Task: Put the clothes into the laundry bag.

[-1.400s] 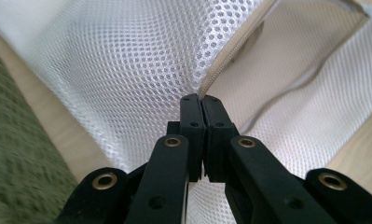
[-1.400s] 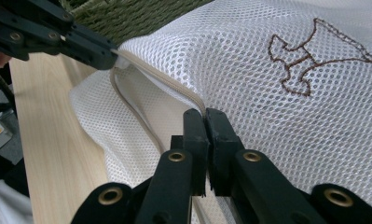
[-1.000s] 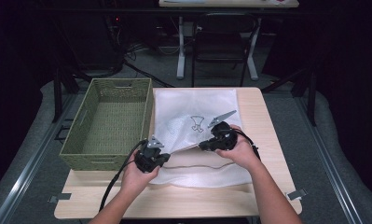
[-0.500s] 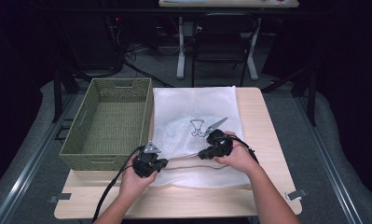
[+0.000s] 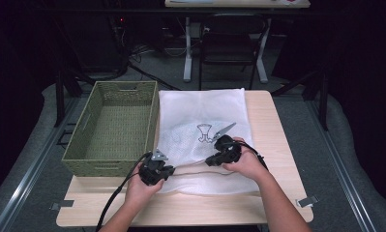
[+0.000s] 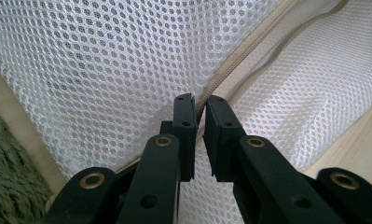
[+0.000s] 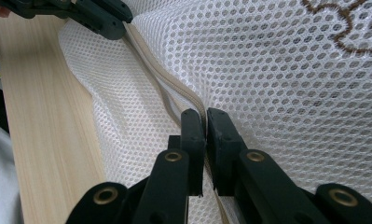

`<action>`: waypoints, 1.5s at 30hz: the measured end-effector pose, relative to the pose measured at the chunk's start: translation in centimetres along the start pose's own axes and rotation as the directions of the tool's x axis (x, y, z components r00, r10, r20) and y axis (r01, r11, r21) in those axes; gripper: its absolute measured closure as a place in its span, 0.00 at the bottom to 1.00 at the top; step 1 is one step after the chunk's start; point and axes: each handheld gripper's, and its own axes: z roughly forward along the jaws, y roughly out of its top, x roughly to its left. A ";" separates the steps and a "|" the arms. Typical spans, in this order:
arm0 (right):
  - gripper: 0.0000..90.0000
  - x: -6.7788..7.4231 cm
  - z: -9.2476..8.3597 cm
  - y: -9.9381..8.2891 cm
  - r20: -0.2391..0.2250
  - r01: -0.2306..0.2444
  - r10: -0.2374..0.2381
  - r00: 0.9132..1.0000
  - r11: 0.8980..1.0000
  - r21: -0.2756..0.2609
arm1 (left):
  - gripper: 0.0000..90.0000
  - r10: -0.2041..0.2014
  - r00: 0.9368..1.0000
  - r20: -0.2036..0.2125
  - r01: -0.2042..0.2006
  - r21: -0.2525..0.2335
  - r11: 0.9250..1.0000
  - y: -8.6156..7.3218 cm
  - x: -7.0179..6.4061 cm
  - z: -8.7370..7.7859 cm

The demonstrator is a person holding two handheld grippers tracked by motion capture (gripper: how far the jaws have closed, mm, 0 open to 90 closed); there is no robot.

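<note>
Counter [image 5: 205, 208] edge nearest, bare wood at 6 o'clock. Just beyond, near hem of white mesh bag [image 5: 195, 111], laid flat with its long side running 6 to 12 o'clock. Along that hem, zipper [image 6: 242, 58], long axis 9 to 3 o'clock, strung between both hands.

Left gripper [image 5: 170, 170] at the hem's 9 o'clock end, pointing toward 3 o'clock. Fingers [image 6: 183, 116] almost together, having just been opening a shade, with the zipper seam caught between them. Right gripper [image 5: 209, 160] a little farther in, pointing toward 8 o'clock. Fingers [image 7: 193, 130] nearly closed and pinching the same seam, mesh bunched on either side.

Next move, by judgement: either spreading the seam along its 9-to-3 line or lifting the hem and carrying the bag toward 9 o'clock. Either way, seam lying straight across the finger tips, so no re-aiming needed. Left hand nearer the container.

Farther off at 10 o'clock, green woven basket [image 5: 103, 166], touching or just beside the bag's left edge, nothing inside. Mid-bag, brown stitched motif [image 5: 204, 131]. Far hem at 12 o'clock, close to the counter's back edge.
</note>
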 end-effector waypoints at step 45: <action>0.52 0.7 -1.0 0.7 0.082 0.051 -0.038 0.996 0.987 -0.156 | 0.47 -0.007 0.999 0.043 0.008 -0.016 1.000 0.7 0.2 -1.5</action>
